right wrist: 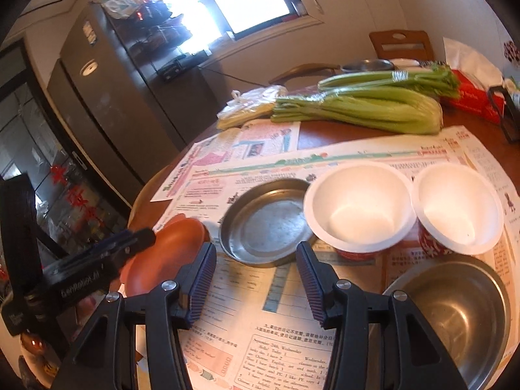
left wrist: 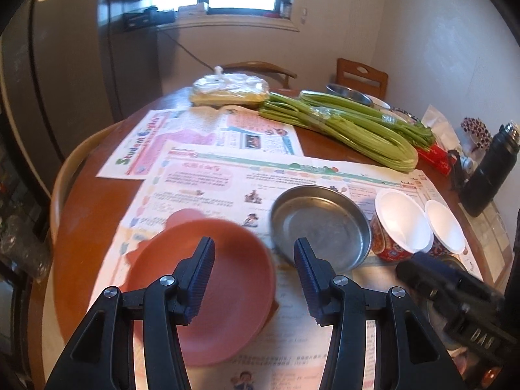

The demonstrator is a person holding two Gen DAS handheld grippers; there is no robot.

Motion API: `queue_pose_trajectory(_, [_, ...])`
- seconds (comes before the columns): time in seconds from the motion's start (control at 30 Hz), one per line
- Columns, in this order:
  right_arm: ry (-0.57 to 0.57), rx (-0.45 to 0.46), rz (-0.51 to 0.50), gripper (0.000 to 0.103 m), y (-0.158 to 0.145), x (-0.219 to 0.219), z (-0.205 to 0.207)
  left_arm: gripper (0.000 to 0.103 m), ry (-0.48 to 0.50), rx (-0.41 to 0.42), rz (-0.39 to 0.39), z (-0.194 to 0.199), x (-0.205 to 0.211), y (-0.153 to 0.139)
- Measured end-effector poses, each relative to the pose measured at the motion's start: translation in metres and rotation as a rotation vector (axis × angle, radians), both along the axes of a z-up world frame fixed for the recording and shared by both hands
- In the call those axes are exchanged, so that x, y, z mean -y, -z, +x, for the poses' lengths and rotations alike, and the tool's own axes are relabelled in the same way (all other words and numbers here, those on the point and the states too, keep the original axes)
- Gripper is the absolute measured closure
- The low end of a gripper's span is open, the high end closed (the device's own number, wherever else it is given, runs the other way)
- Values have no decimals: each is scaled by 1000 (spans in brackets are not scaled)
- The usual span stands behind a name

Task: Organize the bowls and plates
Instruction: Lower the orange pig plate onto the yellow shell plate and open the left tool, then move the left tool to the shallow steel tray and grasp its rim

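Observation:
An orange plate (left wrist: 208, 292) lies on newspaper at the table's near left. My left gripper (left wrist: 255, 260) hovers just above it, open, with nothing between its fingers. To the plate's right sits a shallow steel plate (left wrist: 321, 224), then two white bowls with red patterned sides (left wrist: 401, 221) (left wrist: 443, 224). My right gripper (right wrist: 256, 260) stands open over the newspaper just before the steel plate (right wrist: 266, 221). The two white bowls (right wrist: 357, 204) (right wrist: 458, 208) stand behind a deep steel bowl (right wrist: 455, 312) at the near right. The left gripper (right wrist: 139, 239) shows over the orange plate (right wrist: 165, 253).
Newspaper sheets (left wrist: 201, 175) cover the round wooden table. Celery bunches (left wrist: 341, 120) and a bagged yellow food (left wrist: 227, 91) lie at the back. A black bottle (left wrist: 490, 169) and a red tissue box (right wrist: 471, 97) stand at the right. Chairs and a fridge (right wrist: 107, 97) surround the table.

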State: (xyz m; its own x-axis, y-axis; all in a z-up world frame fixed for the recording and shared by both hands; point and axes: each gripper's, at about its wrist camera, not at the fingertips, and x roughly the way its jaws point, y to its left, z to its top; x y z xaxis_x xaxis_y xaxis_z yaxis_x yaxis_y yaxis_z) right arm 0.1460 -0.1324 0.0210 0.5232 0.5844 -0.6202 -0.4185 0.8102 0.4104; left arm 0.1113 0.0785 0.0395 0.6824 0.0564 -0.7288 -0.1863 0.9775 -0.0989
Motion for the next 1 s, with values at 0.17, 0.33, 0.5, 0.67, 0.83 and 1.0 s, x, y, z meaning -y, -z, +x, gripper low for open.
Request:
queue_pose_trajectory(0.17, [24, -21, -42, 52, 14, -8, 7, 51, 56, -49, 2, 30, 9, 7])
queue_pose_trajectory(0.33, [38, -66, -73, 52, 28, -19, 16, 51, 105, -92, 4, 57, 12, 14])
queue_pose_trajectory(0.5, [58, -112, -66, 52, 38, -27, 26, 51, 119, -148, 2, 83, 5, 22])
queue_pose_trajectory(0.67, [85, -154, -64, 52, 45, -35, 37, 51, 132, -181, -20, 100, 0, 34])
queue_pose_trajectory(0.83, [110, -181, -81, 52, 52, -41, 45, 51, 148, -215, -30, 114, -1, 50])
queue_pose_trajectory(1.0, [132, -183, -108, 52, 56, -44, 51, 51, 148, -235, -31, 123, -1, 59])
